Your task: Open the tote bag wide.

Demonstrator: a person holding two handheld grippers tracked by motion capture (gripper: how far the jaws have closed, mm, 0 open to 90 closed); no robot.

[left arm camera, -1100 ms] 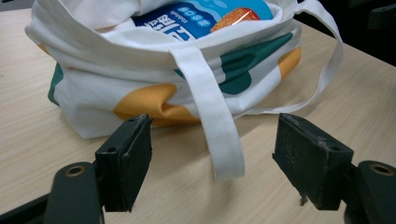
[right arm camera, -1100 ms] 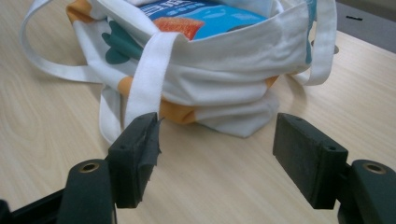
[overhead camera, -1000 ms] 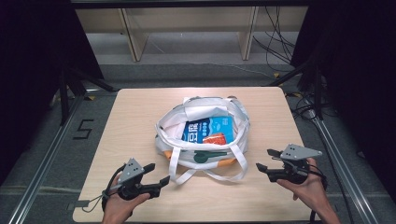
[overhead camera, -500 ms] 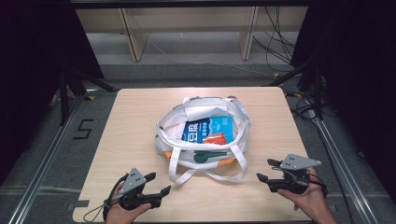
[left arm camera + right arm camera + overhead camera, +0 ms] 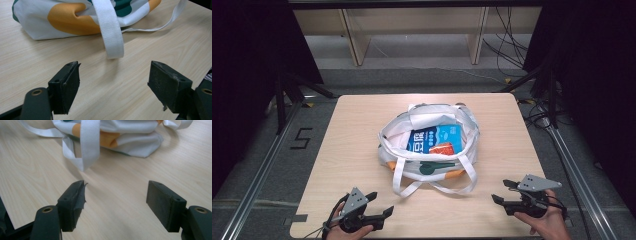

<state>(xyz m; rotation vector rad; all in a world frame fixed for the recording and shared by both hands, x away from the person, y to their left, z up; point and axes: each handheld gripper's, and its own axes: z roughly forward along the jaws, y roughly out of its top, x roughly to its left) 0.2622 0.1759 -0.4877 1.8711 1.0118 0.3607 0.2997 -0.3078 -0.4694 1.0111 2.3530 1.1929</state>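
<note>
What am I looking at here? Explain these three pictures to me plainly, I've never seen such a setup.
No robot: a person holds two hand-held grippers. The high view looks down on a wooden table. The left gripper and right gripper hover near its front edge, both open and empty. The other two pictures come from cameras riding on each gripper, looking past its black fingers. On the table lies a white tote bag with loose straps, holding a blue packet.

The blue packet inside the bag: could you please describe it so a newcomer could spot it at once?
On the wooden table sits a white tote bag, mouth open. Inside lies the blue packet, flat, with white lettering, touching a smaller orange-red packet at its near edge; nothing else there is blue.
</note>
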